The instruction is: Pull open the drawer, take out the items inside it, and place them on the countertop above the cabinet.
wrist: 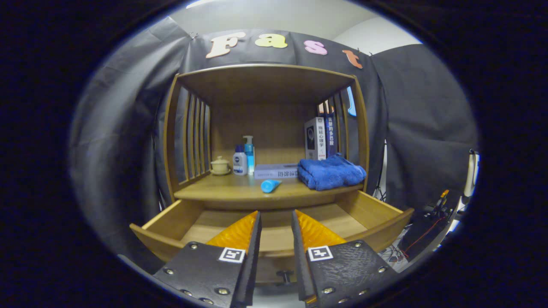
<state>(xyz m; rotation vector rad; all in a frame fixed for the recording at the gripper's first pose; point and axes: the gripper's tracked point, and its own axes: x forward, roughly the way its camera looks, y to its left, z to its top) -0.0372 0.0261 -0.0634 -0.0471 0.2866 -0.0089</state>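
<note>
The drawer (376,214) stands pulled open in the lower middle of the frame, its long axis running left to right, its front toward the camera; the visible floor looks bare. Above it, at frame centre, a blue tube (270,185) lies on the countertop (222,188), tilted, cap end toward lower left. The gripper (275,222) hovers level over the drawer, pointing straight ahead at the cabinet, fingers (239,233) a narrow gap apart, holding nothing. Right of the tube sits a folded blue towel (332,172); behind, a flat book (276,171), two bottles (244,159), a lidded cup (220,165), upright books (319,137).
</note>
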